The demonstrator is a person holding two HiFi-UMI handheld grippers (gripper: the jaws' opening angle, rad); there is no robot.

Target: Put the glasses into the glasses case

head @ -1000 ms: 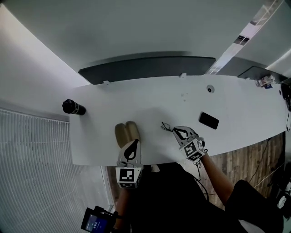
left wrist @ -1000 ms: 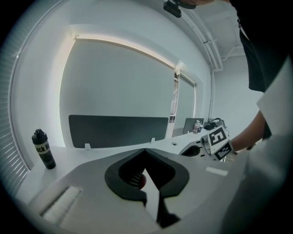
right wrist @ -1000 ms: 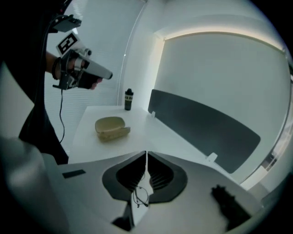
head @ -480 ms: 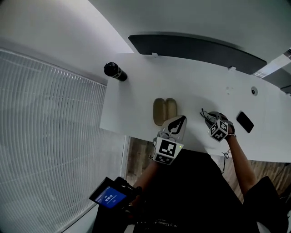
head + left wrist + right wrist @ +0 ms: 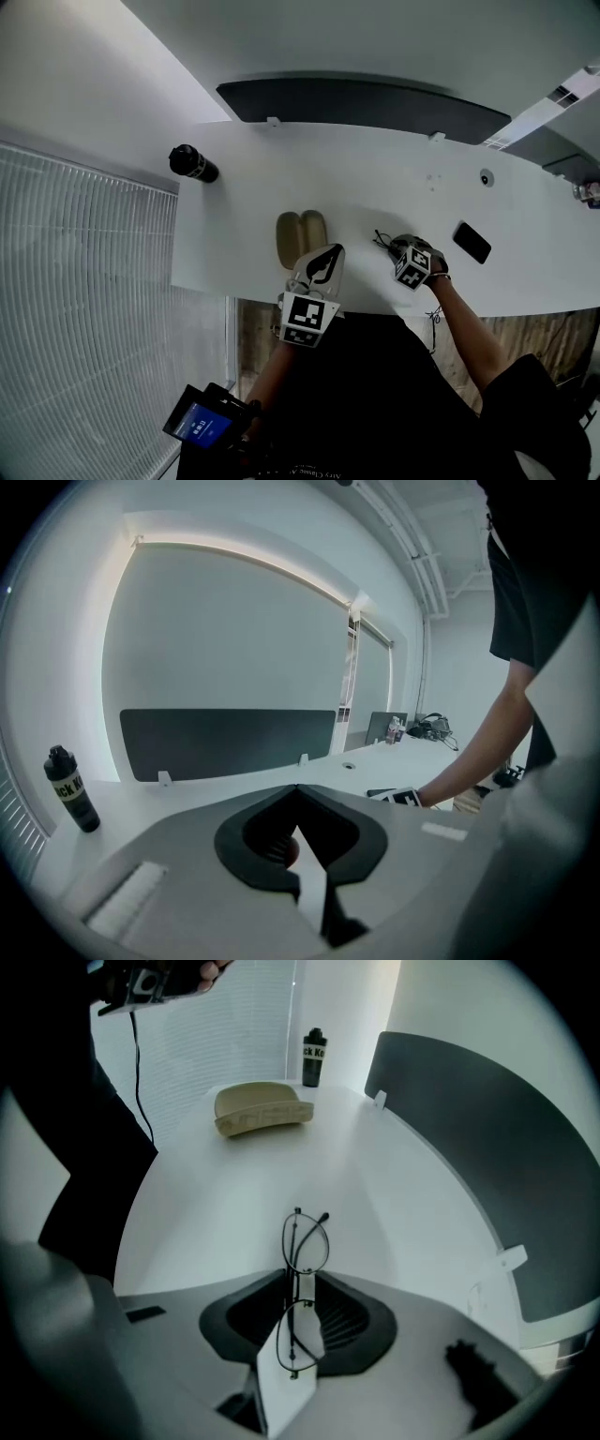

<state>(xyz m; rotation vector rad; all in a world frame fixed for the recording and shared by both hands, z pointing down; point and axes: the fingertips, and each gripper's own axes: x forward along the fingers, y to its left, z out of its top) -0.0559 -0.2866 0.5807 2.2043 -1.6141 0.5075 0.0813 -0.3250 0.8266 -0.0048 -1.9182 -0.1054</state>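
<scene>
Shows right tool (image 5: 398, 248) newly lowered over thin black wire-framed glasses (image 5: 298, 1274), jaws closing round them, not yet pinching; left tool (image 5: 328, 253) pressed together. Signals pickup beginning.

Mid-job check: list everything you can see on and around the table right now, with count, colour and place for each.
glasses: one, thin dark frame, folded flat on the table between the right gripper's jaws
glasses case: one, tan, looks open, near the table's front edge, just ahead of the left gripper
bottle: one, black, at the table's left end
phone: one, black, flat on the table to the right of the right gripper
table: one, white
partition panel: one, dark grey, along the table's far edge
left gripper: one, grey, jaws together, empty
right gripper: one, grey, pointing down, jaws closing round the glasses
</scene>
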